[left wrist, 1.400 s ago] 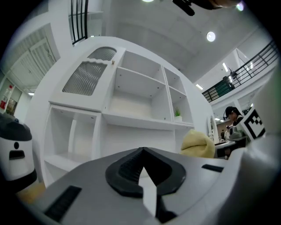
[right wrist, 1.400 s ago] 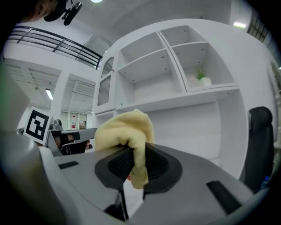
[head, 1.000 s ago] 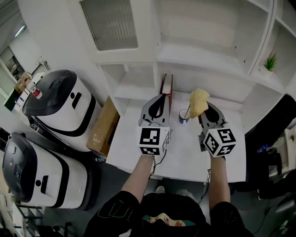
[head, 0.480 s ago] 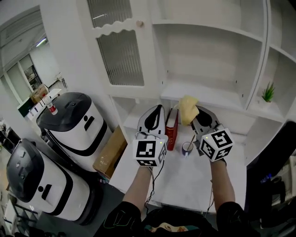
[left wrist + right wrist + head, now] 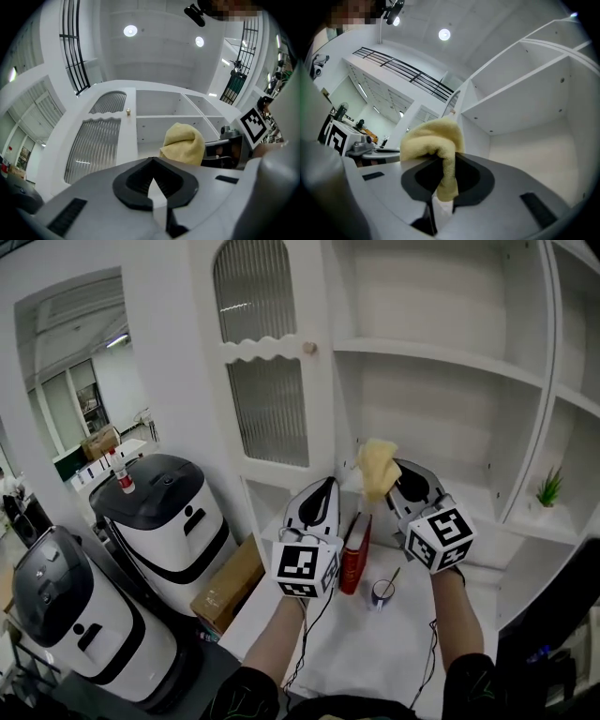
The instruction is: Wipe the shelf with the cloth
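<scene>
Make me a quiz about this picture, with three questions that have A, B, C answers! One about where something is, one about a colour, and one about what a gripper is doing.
1. Where is the red book?
A. Standing on the white table
B. On the shelf beside the plant
C. On top of the black-and-white machine

2. What colour is the cloth?
A. Blue
B. Yellow
C. Green

3. What is the left gripper doing?
A. Holding the cloth
B. Holding a cup
C. Shut, holding nothing

Answers:
1 A: the book stands upright on the table, below the two grippers.
2 B: the cloth pinched in the right gripper is yellow.
3 C: in the left gripper view its jaws meet with nothing between them.
</scene>
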Demonstrator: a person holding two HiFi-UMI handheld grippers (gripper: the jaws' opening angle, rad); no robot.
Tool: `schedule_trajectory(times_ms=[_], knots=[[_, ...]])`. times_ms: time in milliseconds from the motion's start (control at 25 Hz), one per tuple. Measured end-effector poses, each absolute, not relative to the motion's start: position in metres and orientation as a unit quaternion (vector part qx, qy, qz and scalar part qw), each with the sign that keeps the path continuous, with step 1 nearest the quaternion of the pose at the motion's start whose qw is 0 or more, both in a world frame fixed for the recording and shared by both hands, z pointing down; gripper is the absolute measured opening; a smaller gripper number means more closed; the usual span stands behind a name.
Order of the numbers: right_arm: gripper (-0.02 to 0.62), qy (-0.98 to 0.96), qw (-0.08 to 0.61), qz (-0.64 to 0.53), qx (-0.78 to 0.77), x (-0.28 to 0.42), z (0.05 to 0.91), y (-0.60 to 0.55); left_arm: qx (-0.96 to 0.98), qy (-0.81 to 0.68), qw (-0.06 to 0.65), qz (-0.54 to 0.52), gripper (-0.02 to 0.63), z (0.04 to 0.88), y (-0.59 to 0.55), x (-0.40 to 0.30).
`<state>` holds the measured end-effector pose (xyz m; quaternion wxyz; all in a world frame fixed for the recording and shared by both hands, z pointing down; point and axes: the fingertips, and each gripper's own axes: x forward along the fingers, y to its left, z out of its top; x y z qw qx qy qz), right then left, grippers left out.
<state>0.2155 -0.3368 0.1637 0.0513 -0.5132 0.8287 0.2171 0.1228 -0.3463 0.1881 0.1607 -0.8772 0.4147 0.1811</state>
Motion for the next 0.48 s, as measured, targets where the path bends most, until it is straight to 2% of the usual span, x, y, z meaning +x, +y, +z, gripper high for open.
schedule_trajectory(times_ms=[200, 360, 480], knots=[[0.051, 0.826, 0.042, 0.226, -0.515, 0.219, 0.136, -0.368, -0.872, 0.412, 0.190, 0.185, 0.000, 0.161, -0.349, 0.125], [0.051, 0.821, 0.038, 0.242, -0.515, 0.217, 0.109, -0.386, -0.858, 0.420, 0.246, 0.163, -0.001, 0.140, -0.350, 0.131], [0.051, 0.817, 0.030, 0.251, -0.519, 0.217, 0.097, -0.395, -0.859, 0.418, 0.239, 0.175, -0.001, 0.134, -0.356, 0.134]])
